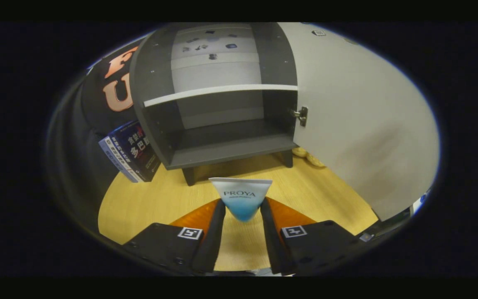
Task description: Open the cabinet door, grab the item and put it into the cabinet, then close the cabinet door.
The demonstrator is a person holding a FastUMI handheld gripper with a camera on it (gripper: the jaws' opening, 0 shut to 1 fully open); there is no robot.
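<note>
A small dark grey cabinet [206, 95] stands on the wooden table beyond my fingers, with its pale door [359, 120] swung wide open to the right. Inside it a white shelf [222, 93] crosses the middle, and the lower compartment [230, 143] holds nothing. My gripper [242, 207] is shut on a white and blue tube [241, 197], crimped end up, held between both fingers above the table just in front of the cabinet.
A blue book [131, 151] leans against the cabinet's left side. Some small yellow items [309, 157] lie on the table behind the open door's lower edge. The wooden tabletop [156, 203] stretches between my fingers and the cabinet.
</note>
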